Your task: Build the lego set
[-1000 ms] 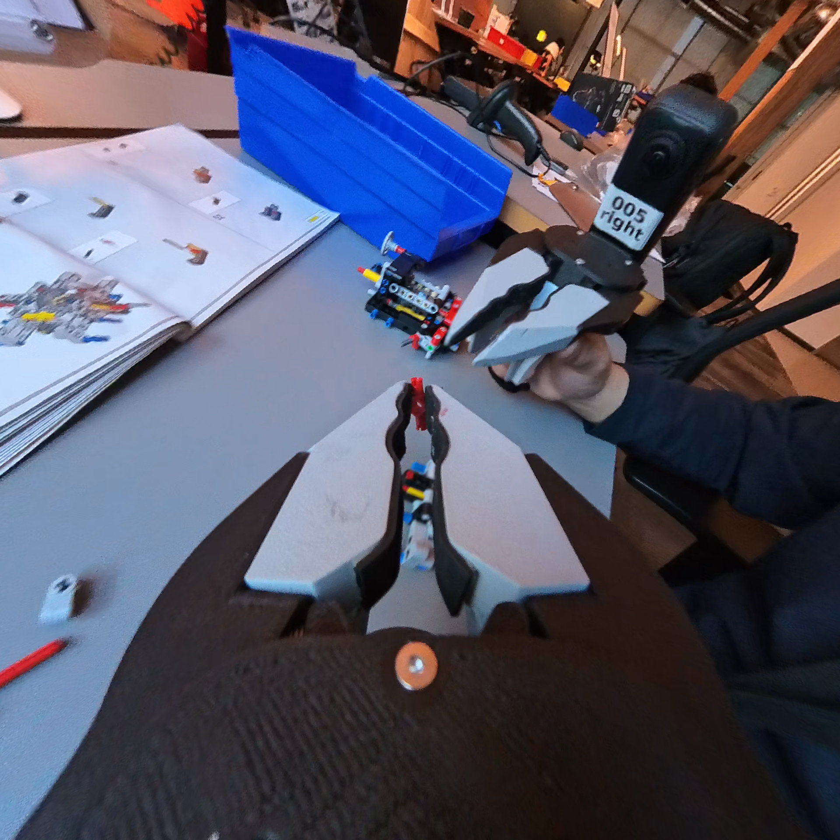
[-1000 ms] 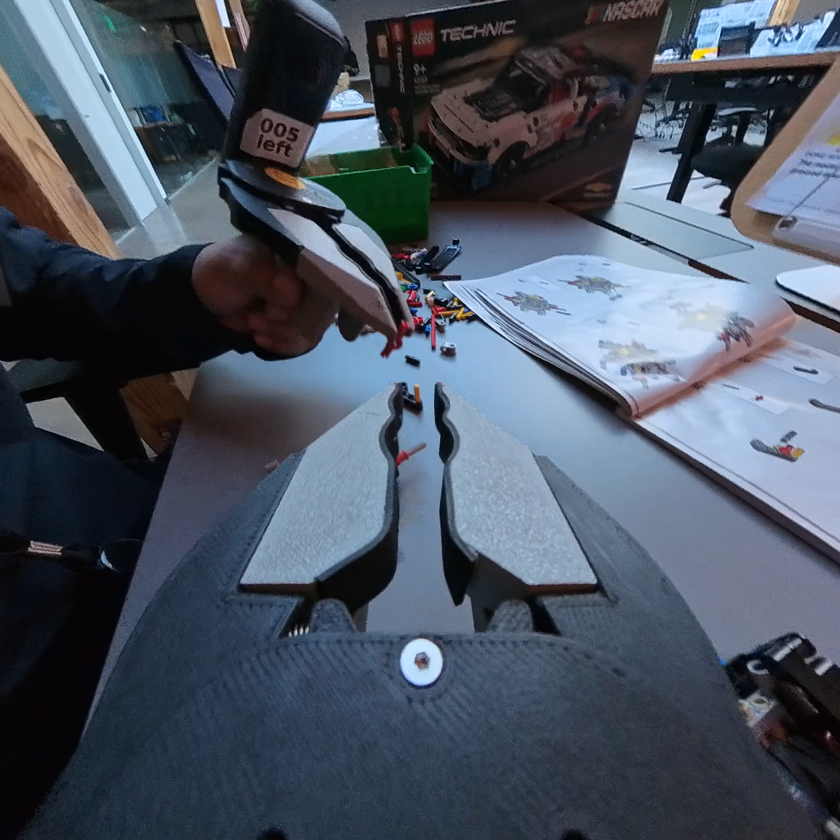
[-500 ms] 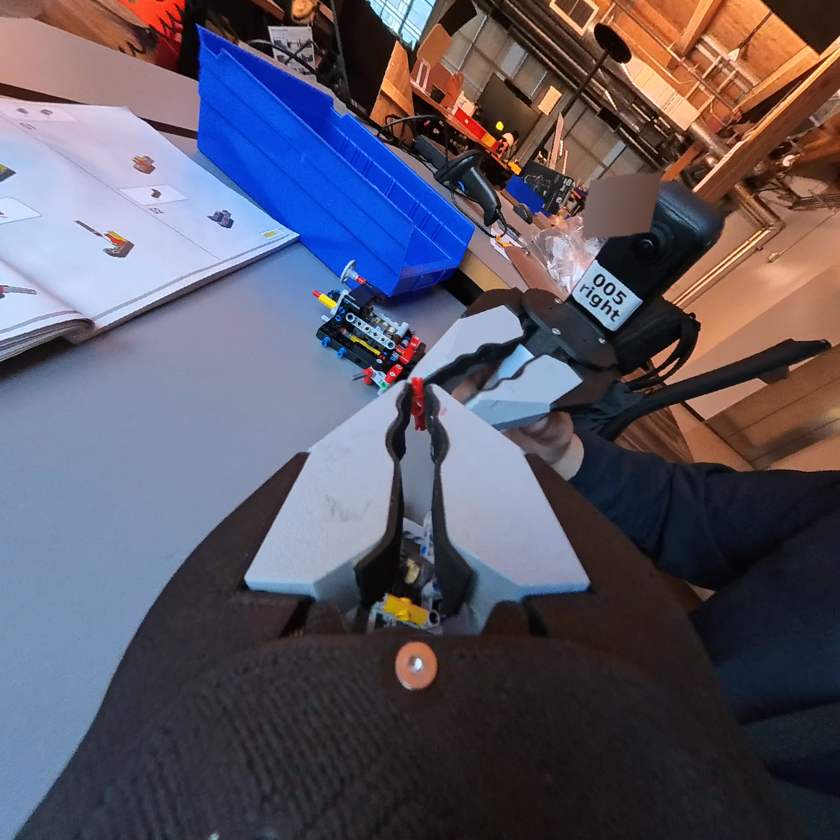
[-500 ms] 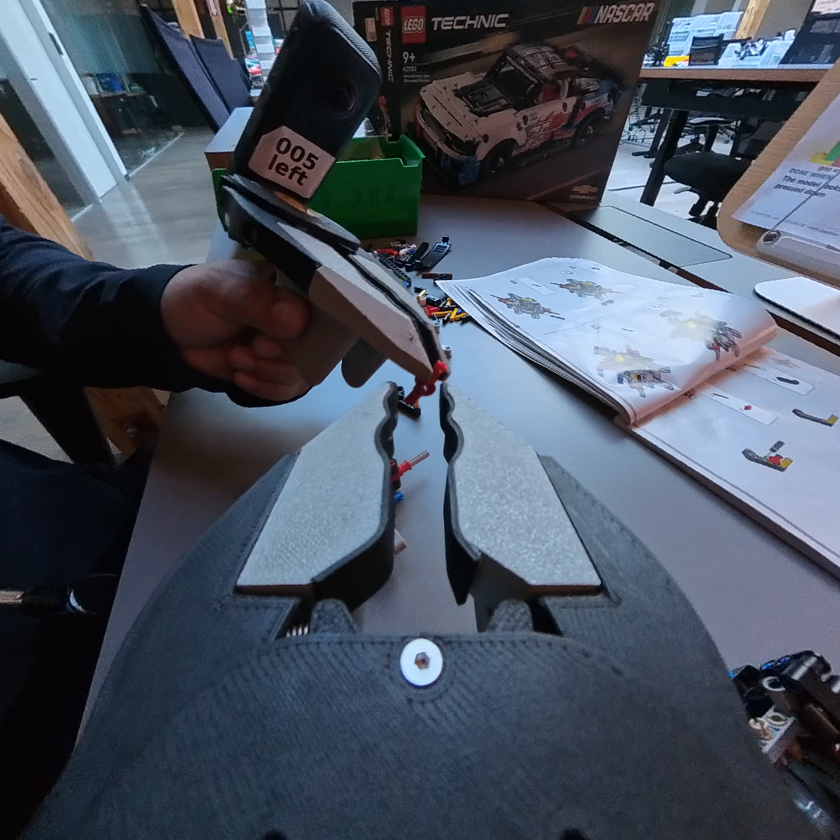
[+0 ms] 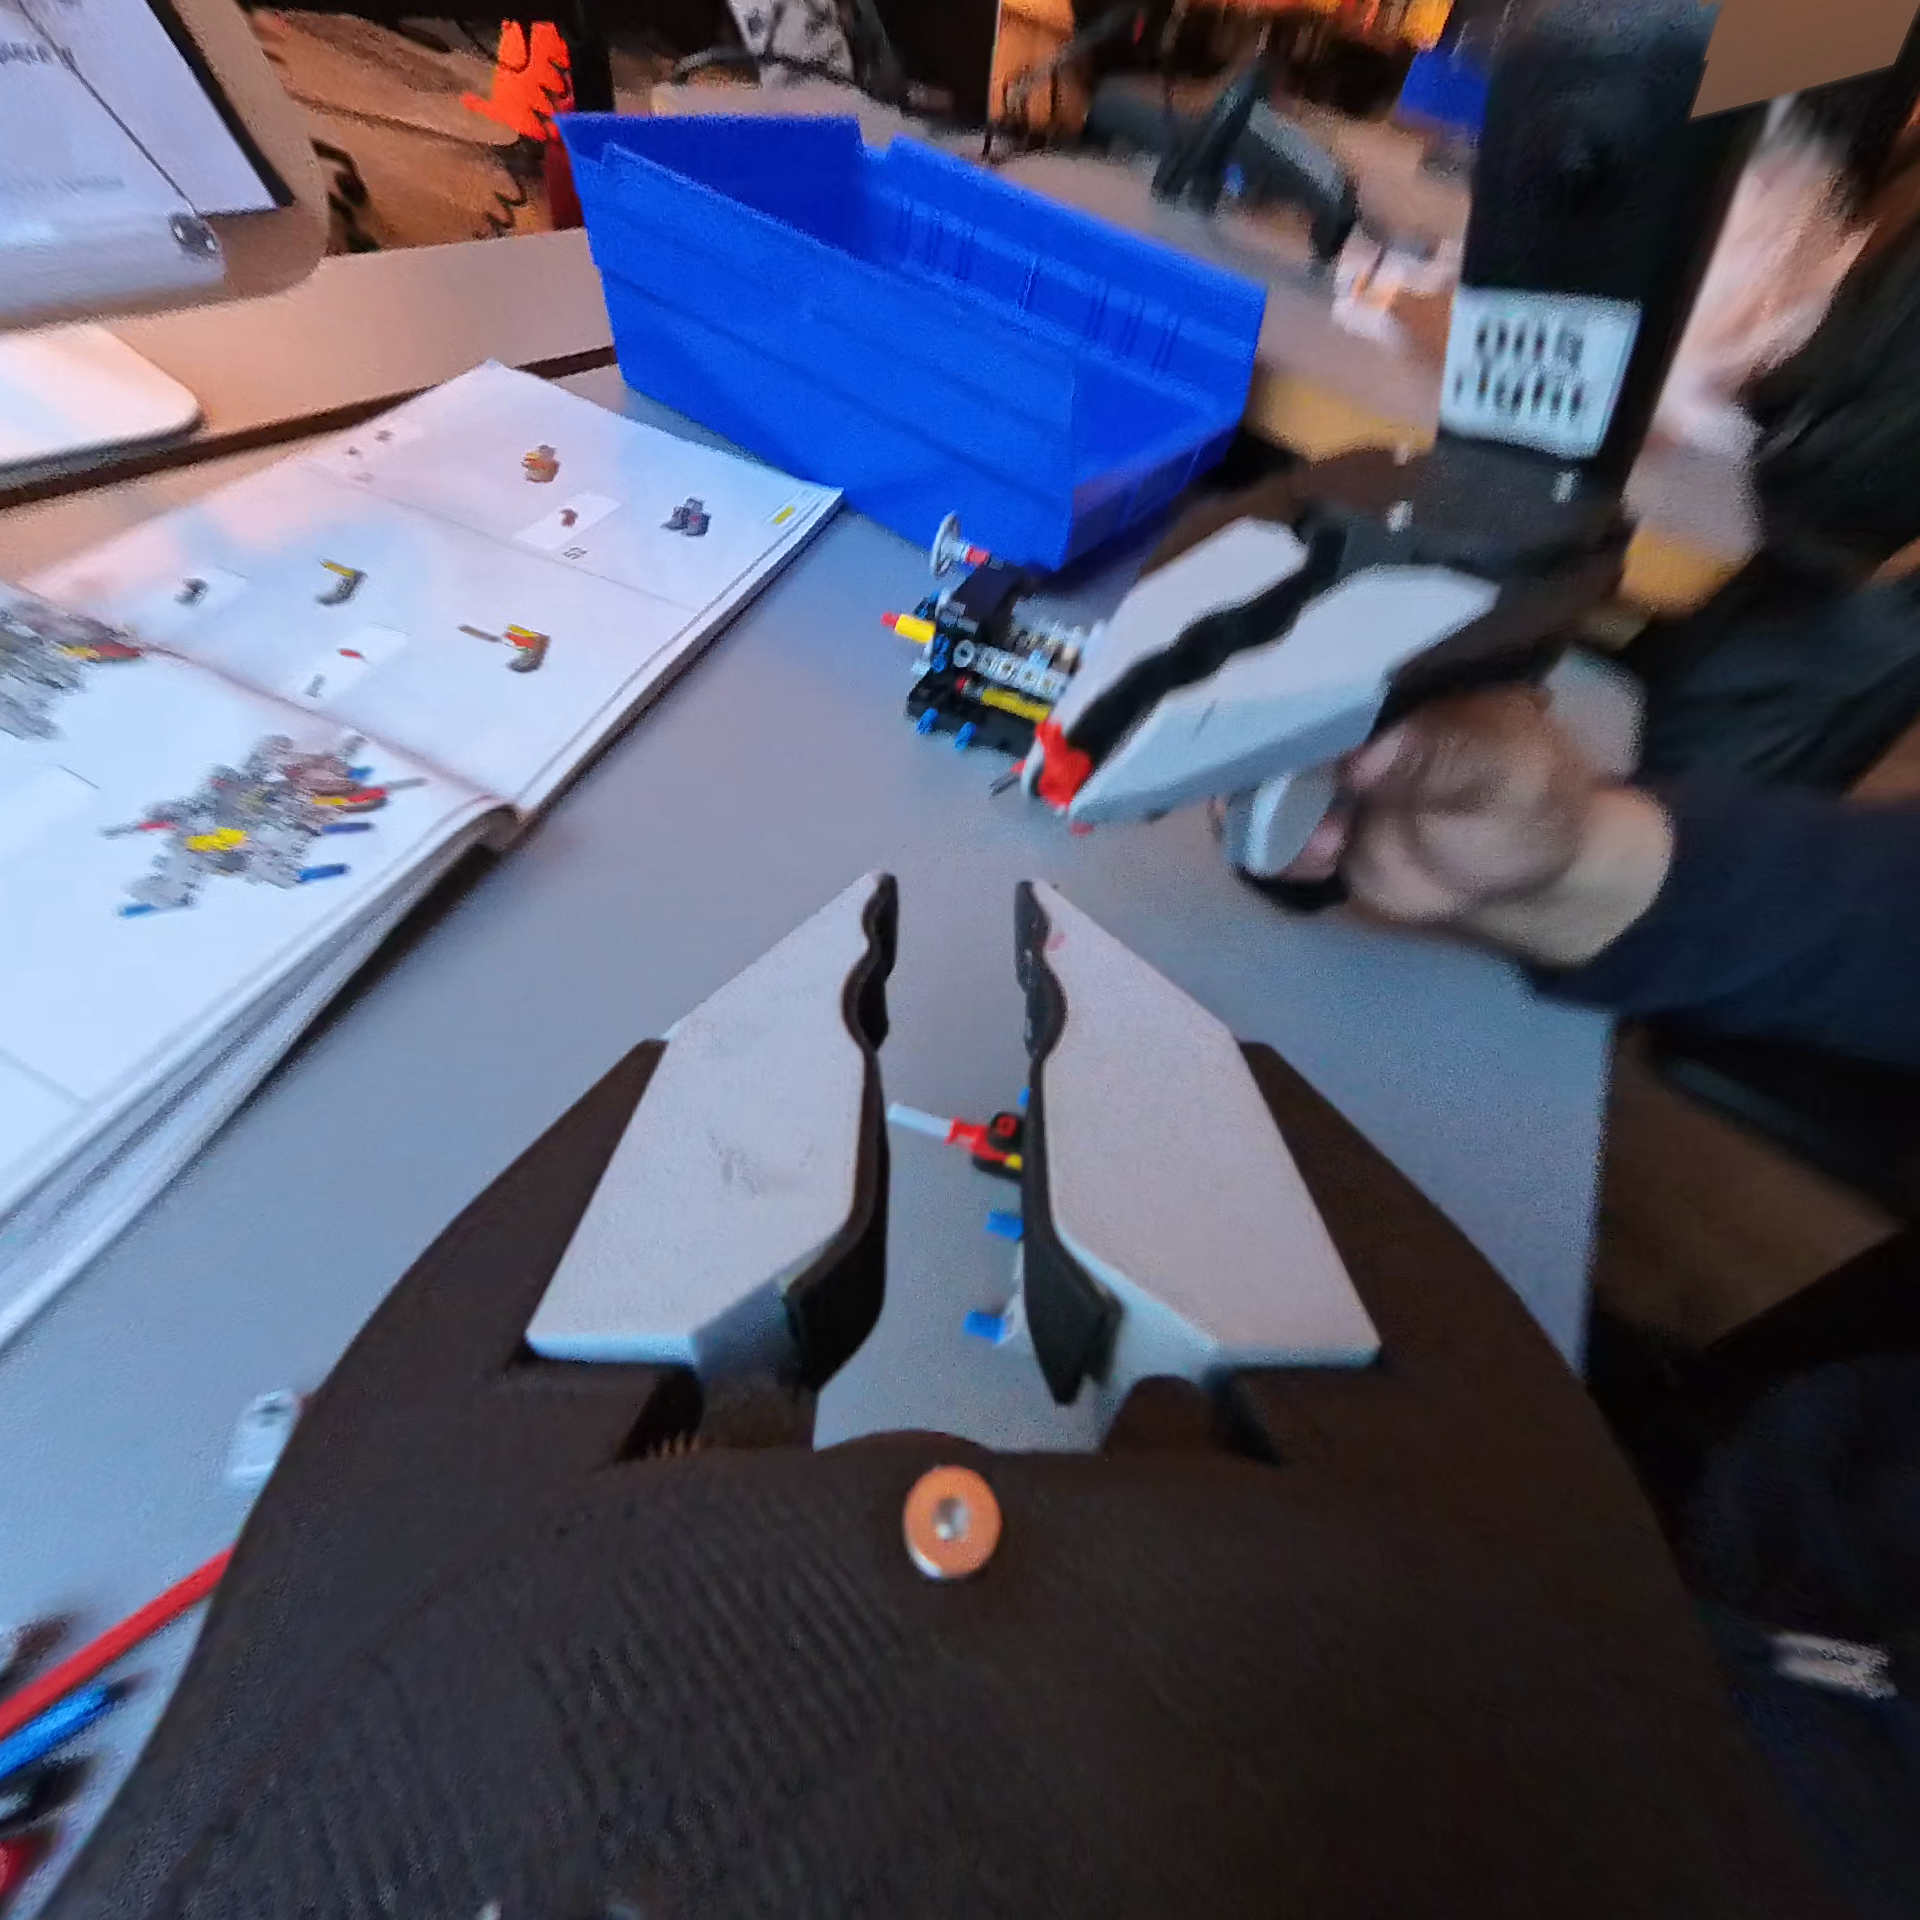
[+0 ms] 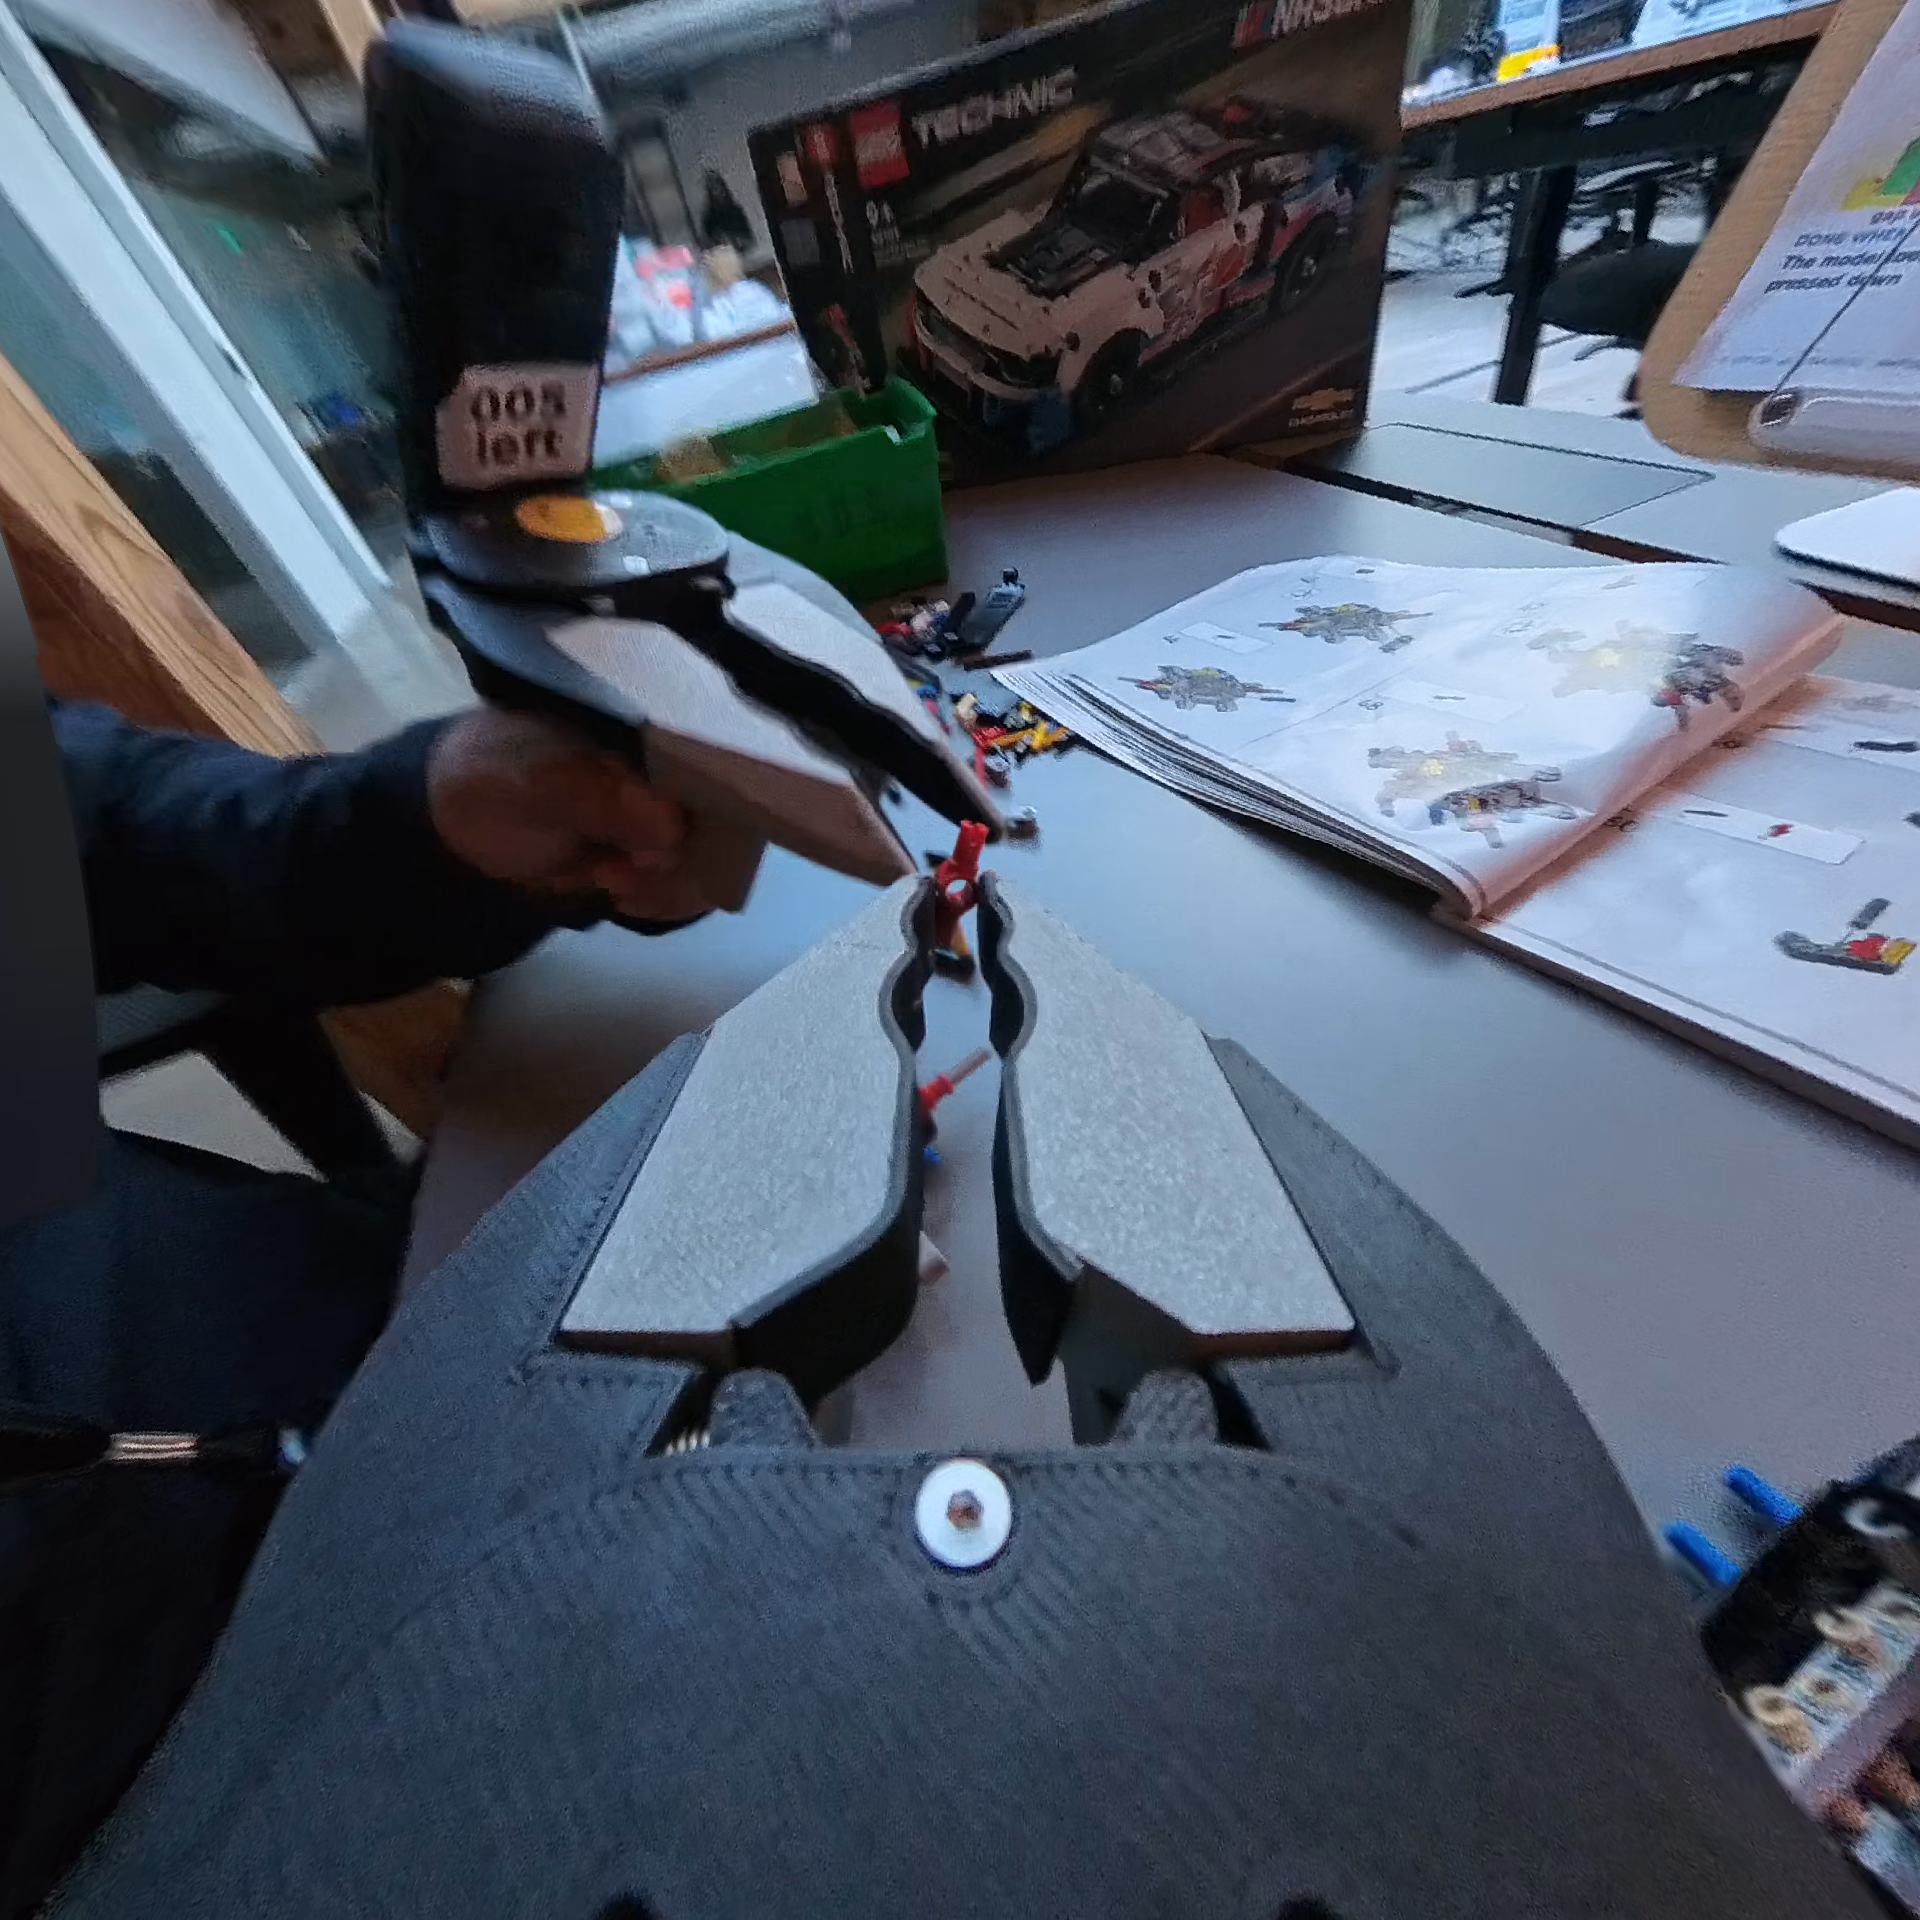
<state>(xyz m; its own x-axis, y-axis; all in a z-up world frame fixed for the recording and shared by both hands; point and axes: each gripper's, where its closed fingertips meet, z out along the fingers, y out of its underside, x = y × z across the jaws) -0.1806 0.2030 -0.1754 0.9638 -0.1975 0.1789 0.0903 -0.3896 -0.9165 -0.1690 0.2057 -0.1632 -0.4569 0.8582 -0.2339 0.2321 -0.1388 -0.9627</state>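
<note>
My right gripper (image 6: 954,896) is shut on a small red lego piece (image 6: 954,883) that sticks up from between its tips. The left wrist view also shows the red piece (image 5: 1060,764) pinched at the right gripper's tips (image 5: 1051,774). My left gripper (image 5: 954,896) is open with nothing between its pads; in the right wrist view it hovers just above and left of the red piece. A partly built black model (image 5: 987,665) stands on the grey table (image 5: 675,883) behind the right gripper. Small coloured parts (image 5: 982,1132) lie on the table under the left gripper.
A blue bin (image 5: 914,332) stands behind the model. An open instruction booklet (image 5: 364,644) lies to the left and also shows in the right wrist view (image 6: 1507,727). A green bin (image 6: 831,488), the set's box (image 6: 1091,239) and a pile of loose pieces (image 6: 987,717) sit at the far end. The grippers are tip to tip, or close to it. The partly built black model (image 5: 987,665) sits 15 cm or so from the ends of my right fingers.
The red piece passed from my left gripper to my right. The right pads closed on it, the left pads opened and let it go, and the two grippers drew slightly apart.
</note>
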